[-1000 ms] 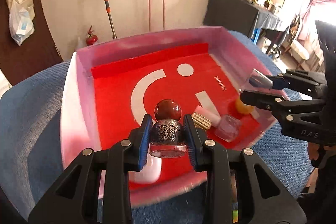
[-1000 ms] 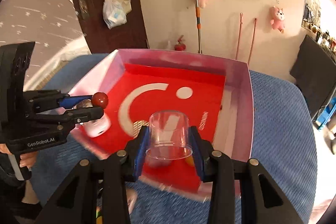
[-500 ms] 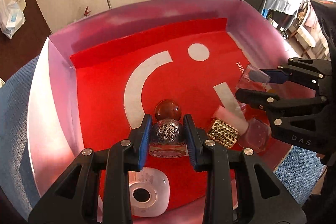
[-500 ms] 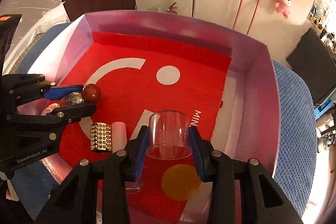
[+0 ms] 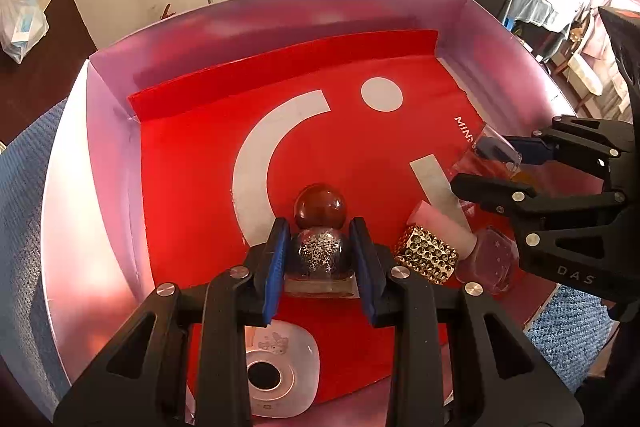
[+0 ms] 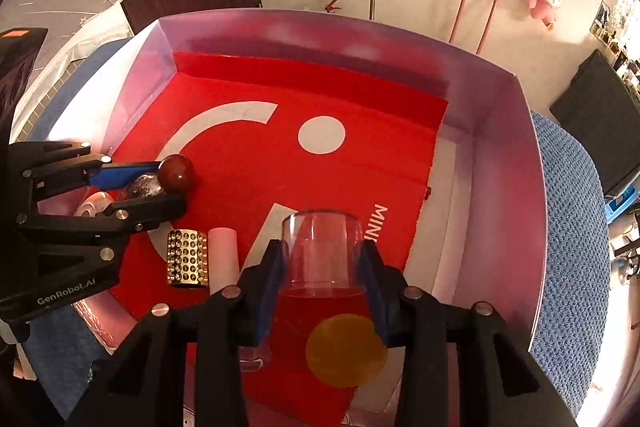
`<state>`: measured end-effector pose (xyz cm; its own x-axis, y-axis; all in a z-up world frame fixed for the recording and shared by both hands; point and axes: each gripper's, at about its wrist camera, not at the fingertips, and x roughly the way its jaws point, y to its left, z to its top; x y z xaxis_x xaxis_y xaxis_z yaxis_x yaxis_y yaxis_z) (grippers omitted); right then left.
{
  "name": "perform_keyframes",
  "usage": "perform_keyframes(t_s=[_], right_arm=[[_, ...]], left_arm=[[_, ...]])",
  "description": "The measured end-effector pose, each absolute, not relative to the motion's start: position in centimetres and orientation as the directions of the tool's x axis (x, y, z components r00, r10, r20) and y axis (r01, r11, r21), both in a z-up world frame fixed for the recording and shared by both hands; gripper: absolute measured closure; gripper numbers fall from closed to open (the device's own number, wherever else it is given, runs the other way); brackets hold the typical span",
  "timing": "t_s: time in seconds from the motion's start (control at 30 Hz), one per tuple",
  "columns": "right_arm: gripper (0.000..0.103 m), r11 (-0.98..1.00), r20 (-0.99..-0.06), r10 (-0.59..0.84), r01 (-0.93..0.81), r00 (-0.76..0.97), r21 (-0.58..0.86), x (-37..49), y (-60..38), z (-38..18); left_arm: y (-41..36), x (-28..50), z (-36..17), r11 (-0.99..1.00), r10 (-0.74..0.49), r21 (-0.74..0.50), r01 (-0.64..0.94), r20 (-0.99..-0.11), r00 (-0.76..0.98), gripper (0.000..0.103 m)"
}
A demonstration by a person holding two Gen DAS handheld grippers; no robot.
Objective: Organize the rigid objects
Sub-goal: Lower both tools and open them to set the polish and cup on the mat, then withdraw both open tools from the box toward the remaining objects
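Box (image 5: 104, 163): pale pink walls, red liner with white markings; far half of the floor bare, all items gathered along the near edge.
Left gripper (image 5: 320, 255): blue pads clamped on a glitter bottle (image 5: 320, 251) with a dark red ball cap (image 5: 320, 207), low over the near-left floor.
Right gripper (image 6: 324, 259): jaws pressed on a clear cup (image 6: 322, 247), near-right, apart from the right wall.
Between the grippers: gold studded cylinder (image 5: 426, 253) touching a pink tube (image 5: 444, 227); beside them a pink square bottle (image 5: 490, 255).
Near edge: white rounded lid (image 5: 276, 379), partly hidden under the left gripper; yellow disc (image 6: 346, 351), possibly seen through the cup.
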<state>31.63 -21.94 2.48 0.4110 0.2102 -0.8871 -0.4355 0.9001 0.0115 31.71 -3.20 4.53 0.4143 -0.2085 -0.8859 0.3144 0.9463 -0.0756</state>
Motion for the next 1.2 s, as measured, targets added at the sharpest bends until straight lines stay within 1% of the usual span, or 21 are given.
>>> perform_keyframes(t_s=[0.13, 0.33, 0.47, 0.5, 0.53, 0.57, 0.6, 0.67, 0.9, 0.97, 1.07, 1.17, 1.2], right_arm=[[0.061, 0.9, -0.886, 0.214, -0.436, 0.412, 0.015, 31.5, -21.9, 2.5], [0.054, 0.898, -0.884, 0.218, -0.44, 0.413, 0.016, 31.4, -22.0, 2.5], [0.053, 0.898, -0.883, 0.223, -0.439, 0.414, 0.021, 31.4, -22.1, 2.6], [0.052, 0.899, -0.882, 0.223, -0.438, 0.414, 0.021, 31.4, -22.1, 2.7], [0.051, 0.899, -0.882, 0.224, -0.438, 0.415, 0.022, 31.4, -22.0, 2.7], [0.049, 0.898, -0.881, 0.227, -0.439, 0.415, 0.025, 31.4, -22.0, 2.8], [0.048, 0.897, -0.88, 0.229, -0.44, 0.416, 0.026, 31.4, -22.0, 2.9], [0.044, 0.897, -0.878, 0.23, -0.442, 0.42, 0.024, 31.2, -22.0, 3.0], [0.043, 0.897, -0.869, 0.244, -0.441, 0.431, 0.033, 30.7, -22.1, 3.7], [0.038, 0.897, -0.862, 0.253, -0.44, 0.44, 0.039, 30.4, -22.2, 4.2], [0.037, 0.897, -0.852, 0.255, -0.44, 0.457, 0.033, 29.8, -22.3, 4.9], [0.036, 0.897, -0.841, 0.265, -0.44, 0.472, 0.036, 29.1, -22.5, 5.6], [0.035, 0.897, -0.837, 0.268, -0.44, 0.477, 0.037, 28.9, -22.6, 5.8]], left_arm=[[-3.0, 31.8, 4.7, 0.945, -0.219, -0.085, 0.317, -0.883, 0.415, 0.074], [-2.9, 31.4, 5.7, 0.942, -0.227, -0.08, 0.326, -0.867, 0.444, 0.073], [-2.7, 31.0, 6.2, 0.942, -0.234, -0.083, 0.326, -0.859, 0.456, 0.072], [-2.6, 31.0, 6.2, 0.942, -0.234, -0.083, 0.325, -0.858, 0.458, 0.068], [-2.5, 30.9, 6.3, 0.943, -0.234, -0.084, 0.324, -0.856, 0.46, 0.06], [-2.4, 30.7, 6.4, 0.943, -0.237, -0.086, 0.321, -0.851, 0.468, 0.042], [-2.2, 30.5, 6.7, 0.943, -0.245, -0.092, 0.319, -0.84, 0.484, 0.036], [-2.1, 30.4, 6.9, 0.942, -0.253, -0.097, 0.32, -0.833, 0.493, 0.036], [-1.9, 29.7, 8.2, 0.945, -0.253, -0.092, 0.314, -0.814, 0.523, 0.036], [-1.8, 29.2, 8.7, 0.945, -0.257, -0.093, 0.315, -0.805, 0.535, 0.036], [-1.7, 28.4, 9.5, 0.945, -0.263, -0.095, 0.312, -0.788, 0.556, 0.036], [-1.7, 27.5, 10.1, 0.946, -0.273, -0.106, 0.308, -0.773, 0.573, 0.031], [-1.6, 27.1, 10.4, 0.945, -0.279, -0.112, 0.308, -0.768, 0.576, 0.031]])
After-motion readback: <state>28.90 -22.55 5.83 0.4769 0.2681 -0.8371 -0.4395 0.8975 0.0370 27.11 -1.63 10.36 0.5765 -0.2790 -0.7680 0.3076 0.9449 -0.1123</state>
